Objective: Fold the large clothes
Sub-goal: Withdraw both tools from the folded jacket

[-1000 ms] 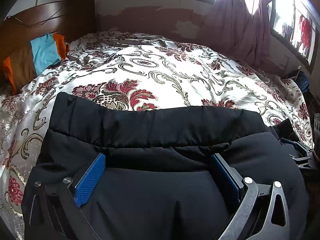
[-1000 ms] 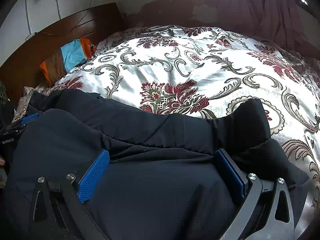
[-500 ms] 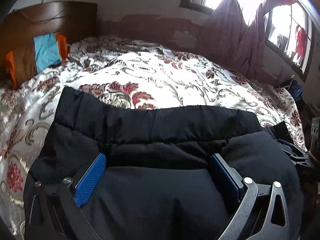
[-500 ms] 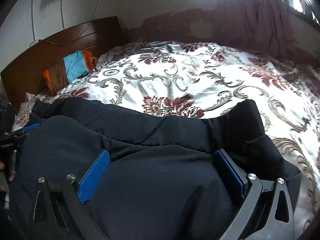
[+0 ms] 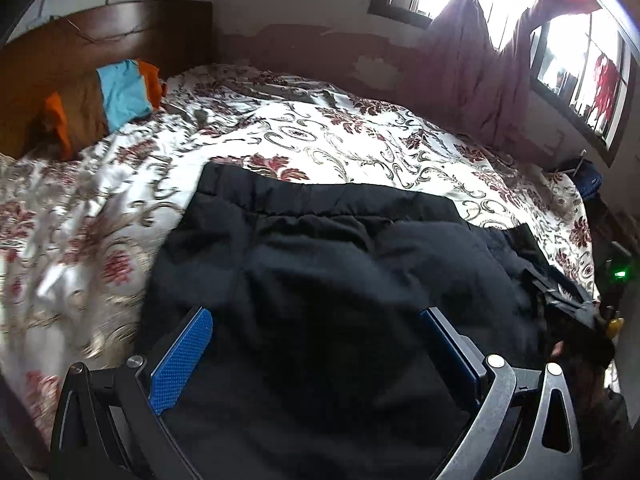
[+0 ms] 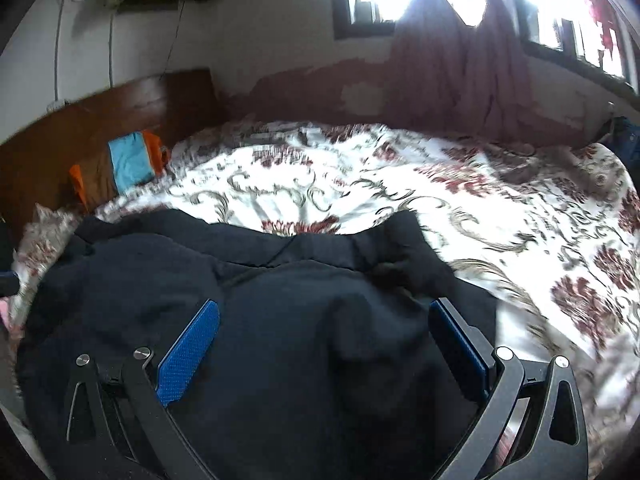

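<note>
A large black padded garment (image 5: 328,264) lies on the near part of the bed, its ribbed hem edge toward the headboard side; it also fills the near half of the right wrist view (image 6: 256,304). My left gripper (image 5: 316,328) has its blue-padded jaws spread wide, with a bulk of the black fabric between them. My right gripper (image 6: 324,320) stands the same way, wide apart with black fabric bunched between the pads. Whether either pair of pads presses the cloth is not visible. The garment's near edge is hidden below both grippers.
The bed has a white bedspread (image 5: 360,140) with red floral print. A wooden headboard (image 5: 80,52) with an orange, brown and blue pillow (image 5: 116,96) is at the left. Maroon curtains (image 5: 472,68) and windows are at the back right. Dark items lie at the bed's right edge (image 5: 588,176).
Both grippers have risen and pulled back, so more of the wall and windows shows. The black garment has shifted with them, and its hem has moved toward me over the bedspread.
</note>
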The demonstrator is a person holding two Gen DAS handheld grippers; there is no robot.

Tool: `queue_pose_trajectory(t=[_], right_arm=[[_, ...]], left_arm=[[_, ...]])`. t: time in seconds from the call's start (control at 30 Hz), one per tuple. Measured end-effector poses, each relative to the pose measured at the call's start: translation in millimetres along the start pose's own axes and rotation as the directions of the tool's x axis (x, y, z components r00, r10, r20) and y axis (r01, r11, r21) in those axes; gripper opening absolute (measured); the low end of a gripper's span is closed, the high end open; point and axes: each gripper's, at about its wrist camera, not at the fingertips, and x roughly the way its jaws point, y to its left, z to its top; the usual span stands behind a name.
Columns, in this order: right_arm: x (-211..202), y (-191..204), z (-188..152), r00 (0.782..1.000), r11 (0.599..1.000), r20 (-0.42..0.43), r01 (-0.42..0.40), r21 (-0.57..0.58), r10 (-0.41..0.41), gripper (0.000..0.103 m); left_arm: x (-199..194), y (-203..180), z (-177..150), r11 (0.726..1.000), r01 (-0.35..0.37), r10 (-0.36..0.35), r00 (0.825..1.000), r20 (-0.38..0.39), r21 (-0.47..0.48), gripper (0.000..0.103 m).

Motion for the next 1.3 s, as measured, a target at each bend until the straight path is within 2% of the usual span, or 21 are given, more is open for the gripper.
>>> queue_pose_trajectory(t=[0.1,0.3,0.47,0.67,0.8,0.93,1.07,1.17,1.3], right_arm=[[-42.8,-13.5,-8.0,0.999,1.0,0.045,-0.008,0.014,0.007,0.102],[-112.2,-20.6,-26.0,0.997,0.994,0.07,-0.022,-0.107,0.03,0.102],[-164.2,-19.1,-40.1,0.995,0.974,0.073,-0.052,-0.222,0.07,0.102],[-200.6,-16.4,-61.1,0.996,0.953,0.044,-0.065,-0.296,0.081,0.102],[-201.3,-21.1,-76.8,0.998,0.948,0.006,-0.064,-0.311,0.069,0.102],[-188.5,-31.9,-83.6,0.997,0.96,-0.032,-0.08,-0.268,0.074,0.102],[-173.5,-40.2,-81.0,0.996,0.975,-0.012,-0.085,-0.205,0.084,0.102],[-155.5,-45.1,-73.3,0.995,0.987,-0.015,-0.096,-0.131,0.095,0.102],[-120.6,-54.7,-60.3,0.994,0.994,-0.044,-0.105,-0.015,0.104,0.102]], left_arm=[[-25.2,0.5,-11.4,1.0,-0.014,0.013,1.0,0.021,0.023,0.103],[-64.3,-4.7,-37.6,0.999,-0.021,0.019,0.999,0.044,0.046,0.103],[-84.1,-16.2,-54.9,0.994,-0.046,0.045,0.999,0.014,0.095,0.103],[-104.0,-10.9,-79.2,0.988,-0.055,0.058,0.998,-0.014,0.142,0.103],[-106.1,8.2,-86.9,0.986,-0.096,0.099,0.995,-0.016,0.136,0.103],[-96.5,40.5,-93.4,0.987,-0.142,0.146,0.989,-0.036,0.08,0.103],[-77.9,66.3,-96.3,0.985,-0.171,0.173,0.983,-0.065,0.036,0.103],[-60.3,88.0,-94.0,0.986,-0.165,0.164,0.983,-0.08,-0.007,0.103],[-35.7,110.1,-86.8,0.991,-0.108,0.102,0.991,-0.085,-0.072,0.103]])
